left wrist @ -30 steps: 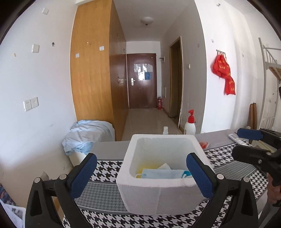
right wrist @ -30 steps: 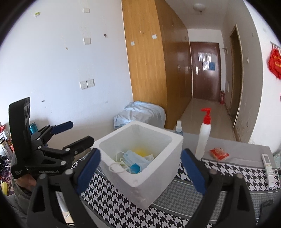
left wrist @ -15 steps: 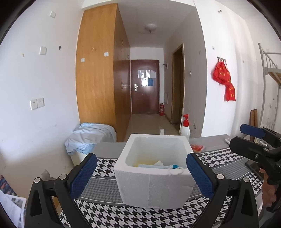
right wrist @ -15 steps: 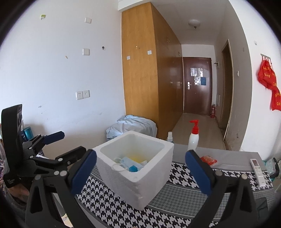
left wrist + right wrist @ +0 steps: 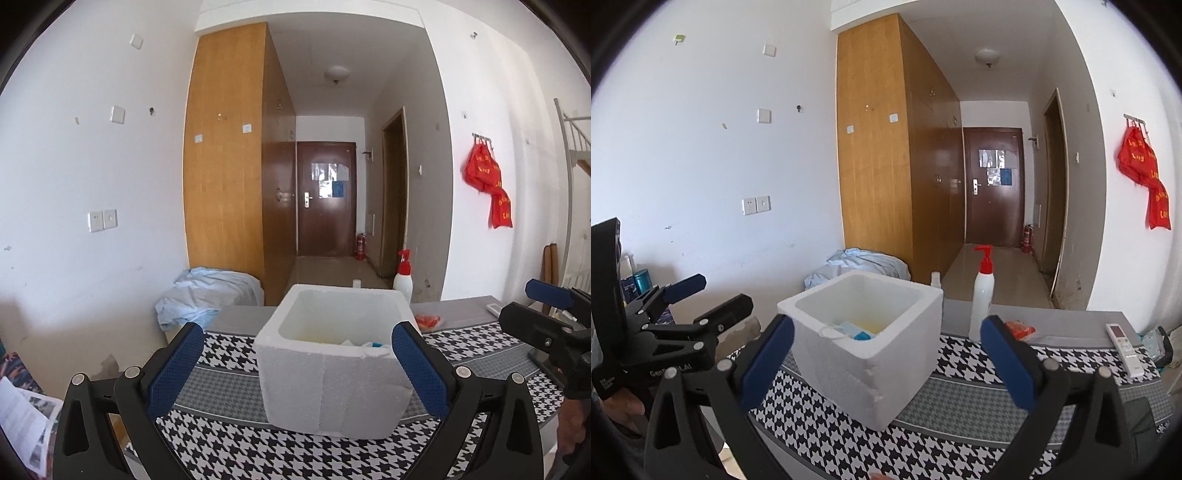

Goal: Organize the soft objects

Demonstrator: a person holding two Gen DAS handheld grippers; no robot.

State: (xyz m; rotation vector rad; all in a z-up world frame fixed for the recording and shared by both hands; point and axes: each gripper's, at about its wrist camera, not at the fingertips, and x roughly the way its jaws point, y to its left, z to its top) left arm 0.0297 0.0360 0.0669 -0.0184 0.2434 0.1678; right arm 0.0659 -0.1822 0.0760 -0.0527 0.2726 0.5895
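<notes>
A white foam box (image 5: pixel 334 360) stands on the houndstooth tablecloth (image 5: pixel 229 439); it also shows in the right wrist view (image 5: pixel 868 343). Inside lie blue face masks (image 5: pixel 851 329) and something yellow (image 5: pixel 871 324), mostly hidden by the rim in the left wrist view. My left gripper (image 5: pixel 295 373) is open and empty, held back in front of the box. My right gripper (image 5: pixel 886 363) is open and empty, also in front of the box. Each gripper shows in the other's view: the right one (image 5: pixel 546 317) at the right, the left one (image 5: pixel 698 299) at the left.
A white pump bottle (image 5: pixel 982 295) with red top and a small clear bottle (image 5: pixel 935 278) stand behind the box. A red packet (image 5: pixel 1019 329) and a white remote (image 5: pixel 1123 343) lie at the right. A pile of light blue cloth (image 5: pixel 207 295) lies beyond the table's left end.
Both grippers have pulled back and lowered away from the box, staying open. The box looks smaller and its contents are more hidden by the rim.
</notes>
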